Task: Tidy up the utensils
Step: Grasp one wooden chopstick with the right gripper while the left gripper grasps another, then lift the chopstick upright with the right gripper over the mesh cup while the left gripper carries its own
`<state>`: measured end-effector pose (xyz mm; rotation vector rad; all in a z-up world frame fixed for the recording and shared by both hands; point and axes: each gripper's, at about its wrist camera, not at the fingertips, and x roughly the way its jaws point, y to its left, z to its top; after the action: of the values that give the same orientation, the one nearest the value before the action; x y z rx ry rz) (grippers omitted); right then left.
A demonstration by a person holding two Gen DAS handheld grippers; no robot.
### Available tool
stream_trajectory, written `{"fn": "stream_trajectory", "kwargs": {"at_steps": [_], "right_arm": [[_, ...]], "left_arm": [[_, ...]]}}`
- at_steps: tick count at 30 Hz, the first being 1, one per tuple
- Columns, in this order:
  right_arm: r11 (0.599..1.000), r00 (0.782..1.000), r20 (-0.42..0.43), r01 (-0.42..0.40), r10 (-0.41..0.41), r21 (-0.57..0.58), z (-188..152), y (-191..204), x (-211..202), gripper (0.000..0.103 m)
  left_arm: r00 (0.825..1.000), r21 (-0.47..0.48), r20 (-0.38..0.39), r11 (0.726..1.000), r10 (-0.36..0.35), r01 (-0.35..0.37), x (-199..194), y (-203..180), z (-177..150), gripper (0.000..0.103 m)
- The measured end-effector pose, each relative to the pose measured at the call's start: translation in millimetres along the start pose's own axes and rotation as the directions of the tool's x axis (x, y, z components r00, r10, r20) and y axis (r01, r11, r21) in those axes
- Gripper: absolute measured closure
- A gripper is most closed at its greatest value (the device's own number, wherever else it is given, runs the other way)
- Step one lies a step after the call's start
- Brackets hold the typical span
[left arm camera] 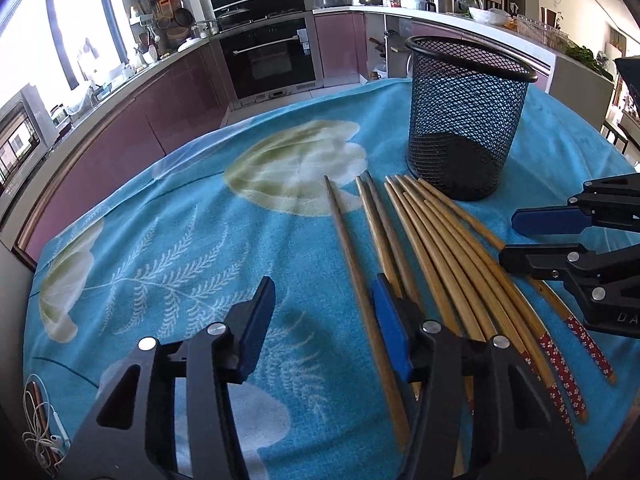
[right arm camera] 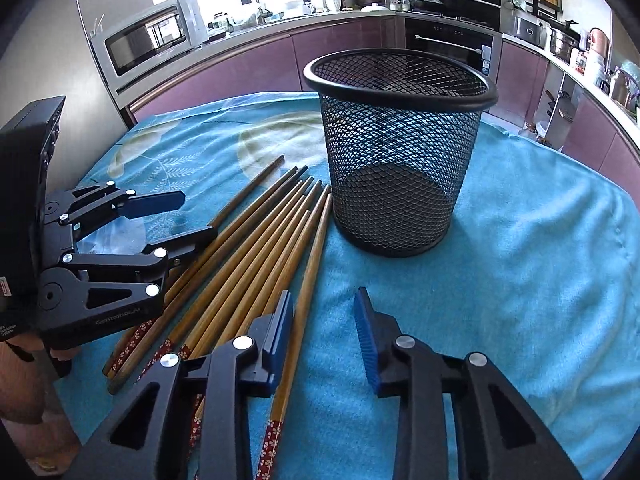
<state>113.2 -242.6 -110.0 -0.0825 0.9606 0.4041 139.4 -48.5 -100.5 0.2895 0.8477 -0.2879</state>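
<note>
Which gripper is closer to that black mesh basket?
Right. The right gripper sits just before the mesh basket; the left gripper is farther, across the chopsticks.

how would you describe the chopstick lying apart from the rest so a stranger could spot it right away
Start at the black mesh basket standing on the blue floral cloth. In front of it lies a fan of wooden chopsticks. The lone chopstick is the outermost one on the side away from the basket, darker brown and separated from the others by a strip of cloth.

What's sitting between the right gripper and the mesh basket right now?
Nothing: in the right wrist view only bare blue cloth lies between the right gripper and the mesh basket. The chopsticks lie off to the side.
</note>
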Motion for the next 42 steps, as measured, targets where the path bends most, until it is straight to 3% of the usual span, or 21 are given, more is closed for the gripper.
{"fn": "stream_trajectory", "kwargs": {"at_steps": [4,9,15,22,26,32,34,42], "right_arm": [[0.999,0.999,-0.014,-0.046,0.047,0.022,2.9,-4.1,1.8,0.096],[0.998,0.998,-0.005,-0.056,0.056,0.024,0.4,-7.8,-2.2,0.097],[0.995,0.994,0.037,-0.100,0.100,0.018,-1.2,-8.9,-18.6,0.097],[0.989,0.974,0.173,-0.143,0.147,-0.032,5.4,-9.6,-64.1,0.097],[0.987,0.955,0.247,-0.158,0.162,-0.037,12.5,-12.9,-87.1,0.097],[0.985,0.928,0.330,-0.169,0.171,-0.037,24.7,-19.6,-111.6,0.097],[0.984,0.919,0.351,-0.176,0.178,-0.037,30.8,-20.2,-117.4,0.097],[0.984,0.881,0.439,-0.168,0.175,-0.054,64.0,-29.2,-146.5,0.097]], "left_arm": [[0.999,-0.021,-0.013,0.999,-0.047,0.047,4.2,-1.1,5.1,0.077],[0.997,-0.072,-0.020,0.995,-0.077,0.075,5.2,-2.9,8.6,0.093],[0.994,-0.109,0.003,0.988,-0.112,0.112,-8.5,0.7,6.1,0.094],[0.981,-0.121,0.113,0.978,-0.157,0.170,-60.6,19.2,15.0,0.095],[0.962,-0.120,0.201,0.970,-0.186,0.213,-98.4,28.9,23.4,0.095],[0.915,-0.104,0.333,0.956,-0.226,0.274,-151.9,33.4,36.4,0.095],[0.894,-0.103,0.372,0.945,-0.252,0.309,-162.6,35.1,42.7,0.095],[0.833,-0.115,0.483,0.923,-0.270,0.367,-193.5,30.4,86.5,0.095]]}}
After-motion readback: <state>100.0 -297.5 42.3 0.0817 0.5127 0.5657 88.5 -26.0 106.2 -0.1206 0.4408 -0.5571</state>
